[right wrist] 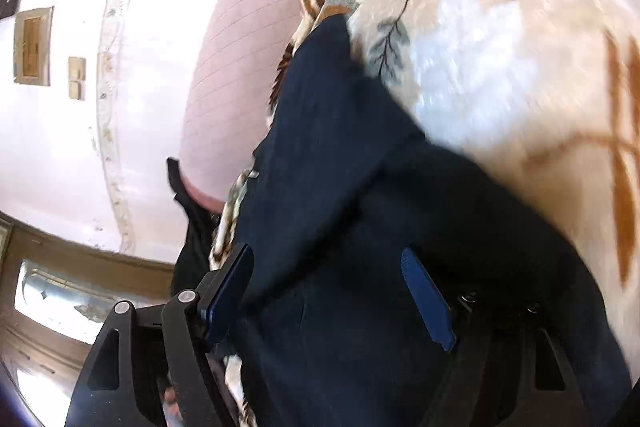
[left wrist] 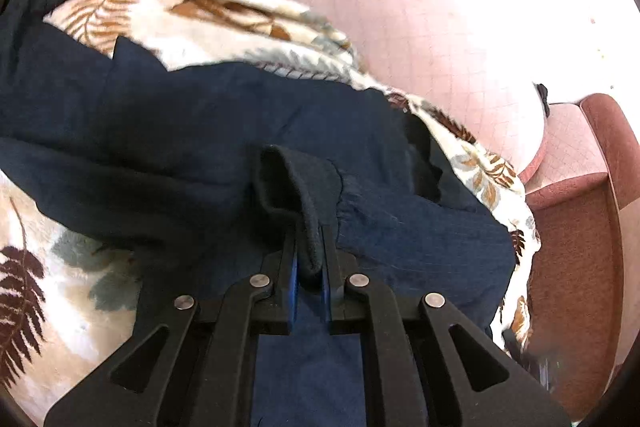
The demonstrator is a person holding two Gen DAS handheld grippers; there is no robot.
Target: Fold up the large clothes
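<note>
Dark blue garment: it lies spread out on a fluffy blanket, with folds and bumps in it.
Left tool: its two fingers are squeezed tight on a thick, dark cuff of the garment. The cuff stands up in a small loop just past the fingertips.
Right tool: its jaws stand wide apart. The dark blue cloth lies between and under them, but the blue pads do not press on it. This view is blurry.
Blanket: cream, with brown and grey fern leaves. It is under the garment and shows on both sides of it.
Sofa: reddish brown, with a pink checked cushion. It is beside the blanket's edge.
Wall: bright white, far off in the right tool's view, with a small framed thing on it.
</note>
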